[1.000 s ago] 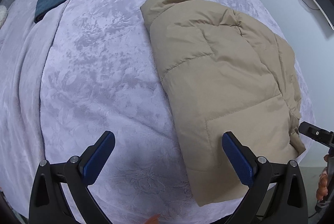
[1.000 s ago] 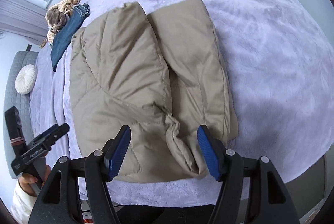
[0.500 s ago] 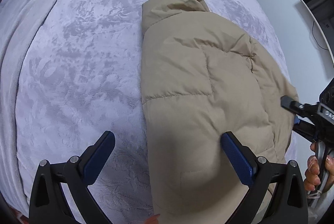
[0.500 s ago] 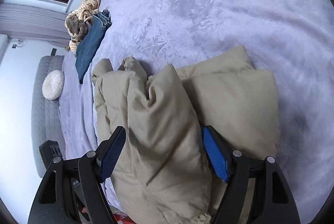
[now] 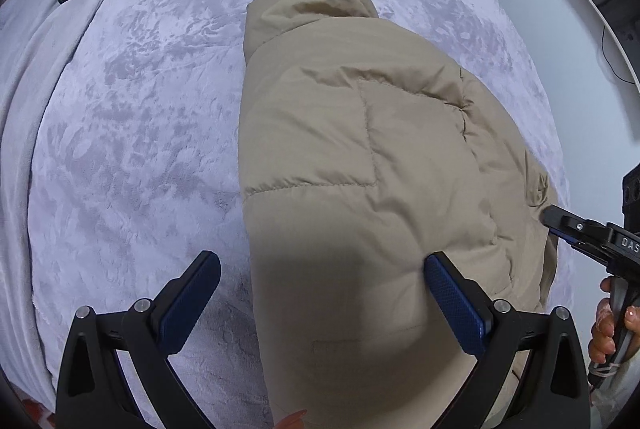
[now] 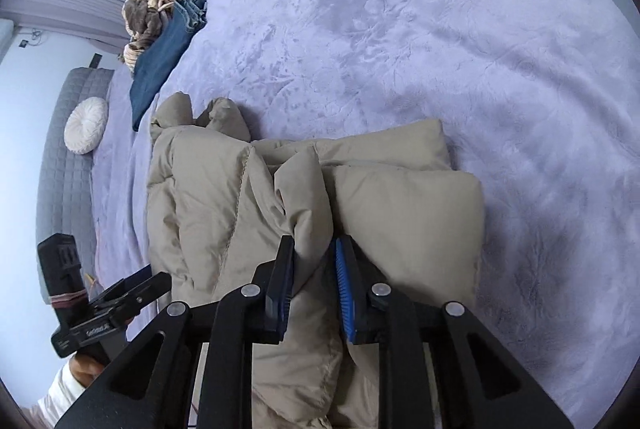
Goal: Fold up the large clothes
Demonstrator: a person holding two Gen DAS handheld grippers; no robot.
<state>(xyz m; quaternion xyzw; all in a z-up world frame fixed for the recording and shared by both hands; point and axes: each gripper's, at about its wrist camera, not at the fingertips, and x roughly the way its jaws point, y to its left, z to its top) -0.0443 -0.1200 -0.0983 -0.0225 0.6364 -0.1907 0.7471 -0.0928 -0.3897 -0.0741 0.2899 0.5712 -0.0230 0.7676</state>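
The right claw (image 6: 313,261) is closing on a fold of the puffy tan coat (image 6: 248,213) near the bed's (image 6: 440,29) edge, to lift it for folding, while the left claw (image 5: 320,305) waits wide open.

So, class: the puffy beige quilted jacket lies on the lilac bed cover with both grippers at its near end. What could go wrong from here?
1. The right gripper is closing on only a narrow ridge of the puffy beige quilted jacket; slick padding may slip out.
2. The left gripper stands open astride the jacket's edge, gripping nothing, so lifting now could drag the fold askew across the lilac bed cover.
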